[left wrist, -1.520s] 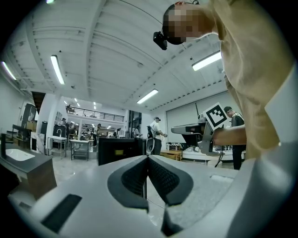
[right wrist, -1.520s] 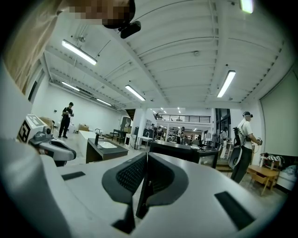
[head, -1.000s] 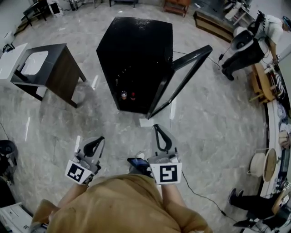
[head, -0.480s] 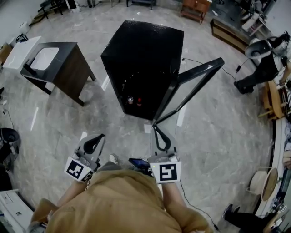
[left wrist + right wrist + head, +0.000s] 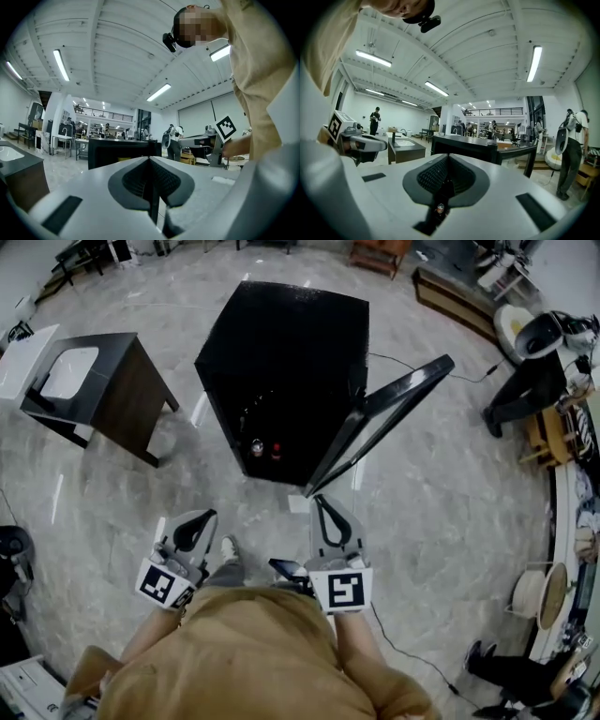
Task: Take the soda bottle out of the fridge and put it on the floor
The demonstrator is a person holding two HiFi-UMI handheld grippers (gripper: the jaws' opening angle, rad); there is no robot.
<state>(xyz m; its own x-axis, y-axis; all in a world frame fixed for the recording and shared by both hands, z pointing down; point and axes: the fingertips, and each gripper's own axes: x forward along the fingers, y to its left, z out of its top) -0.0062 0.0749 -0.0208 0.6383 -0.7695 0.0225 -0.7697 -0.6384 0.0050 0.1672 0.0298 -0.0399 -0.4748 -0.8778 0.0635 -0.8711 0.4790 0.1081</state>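
Note:
The black fridge (image 5: 281, 362) stands on the marble floor ahead of me with its glass door (image 5: 380, 423) swung open to the right. Two bottles (image 5: 257, 446) stand low inside, one with a red cap (image 5: 276, 448); I cannot tell which is the soda. My left gripper (image 5: 208, 516) and right gripper (image 5: 319, 499) hover side by side a short way in front of the fridge, both shut and empty. The left gripper view shows the jaws (image 5: 150, 161) meeting, with the fridge (image 5: 119, 152) beyond. In the right gripper view the jaws (image 5: 447, 159) are closed too, facing the fridge (image 5: 464, 145).
A dark side table with a white top (image 5: 89, 381) stands left of the fridge. A cable (image 5: 412, 652) runs over the floor at the right. White equipment (image 5: 539, 338) and wooden furniture (image 5: 553, 427) line the right side. A small paper (image 5: 298, 504) lies by the door's corner.
The view has shifted a little as the person steps toward the fridge. Both grippers stay shut and keep their places in front of the body.

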